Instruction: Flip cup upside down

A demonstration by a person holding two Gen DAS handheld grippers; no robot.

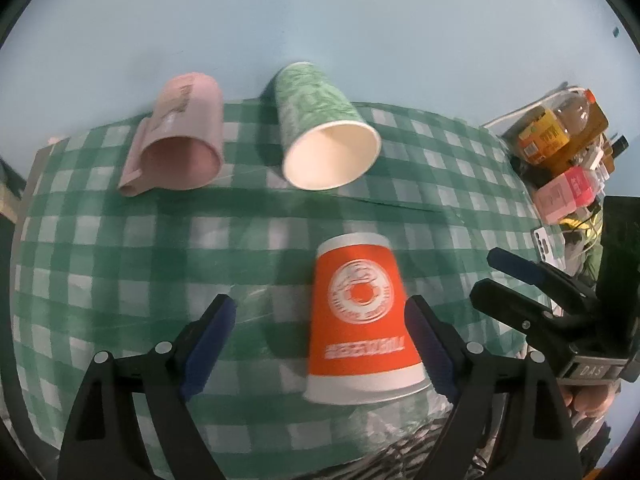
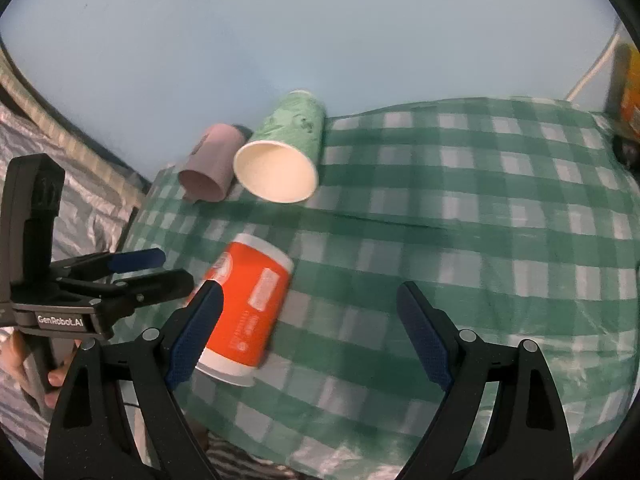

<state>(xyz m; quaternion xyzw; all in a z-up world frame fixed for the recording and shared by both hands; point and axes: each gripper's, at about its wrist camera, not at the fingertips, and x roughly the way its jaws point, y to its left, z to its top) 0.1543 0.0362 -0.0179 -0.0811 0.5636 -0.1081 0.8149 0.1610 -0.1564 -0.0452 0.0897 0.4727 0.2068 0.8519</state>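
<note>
**Fingers spread on both grippers, orange cup rim-down**

The fingers [image 1: 430, 344] of the left gripper [image 1: 320, 340] are spread, and the orange cup [image 1: 360, 316] stands between them, nearest the right one; contact is unclear. The right gripper [image 2: 310, 336] is likewise spread wide and holds nothing. The table [image 1: 100, 264] wears a green checked cloth. At its far edge lie a green cup [image 1: 320, 128] and, to its left, a pink mug [image 1: 180, 136], both on their sides.
</note>
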